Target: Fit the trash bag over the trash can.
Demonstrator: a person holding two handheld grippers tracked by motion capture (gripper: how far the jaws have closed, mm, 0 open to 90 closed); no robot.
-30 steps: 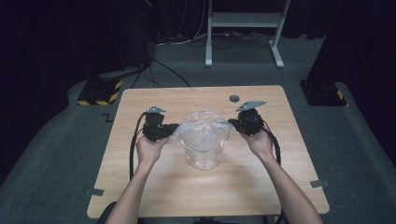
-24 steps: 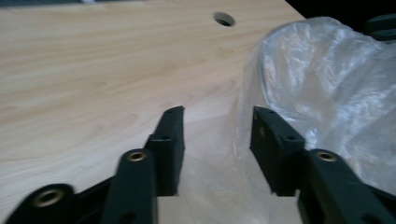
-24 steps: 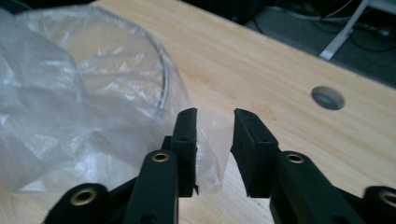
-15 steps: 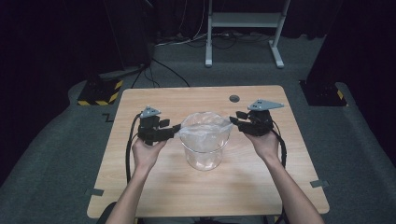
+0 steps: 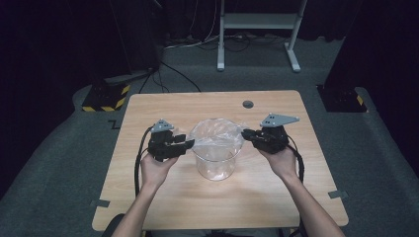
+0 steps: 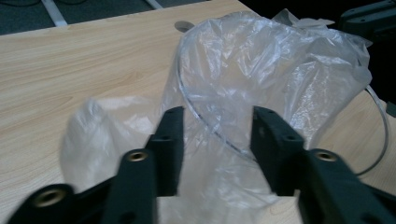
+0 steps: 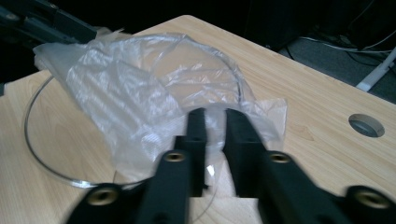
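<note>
Wooden table first, and mid-table stands the clear glass beaker (plastic bag draped in its mouth). At the beaker's left rim, the left gripper, jaws apart and just closing around bag film. At its right rim, the right gripper pinches the bag's edge.

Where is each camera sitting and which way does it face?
High view: above the person's side of the table, facing forward and down; both forearms, left gripper and right gripper flank the clear container.
Left gripper view: on the left gripper, looking along its parted jaws at the plastic bag over the container's rim.
Right gripper view: on the right gripper, looking along its jaws, shut on the bag's edge.
Shared: both gripper views show the bag, the rim and the table.
</note>
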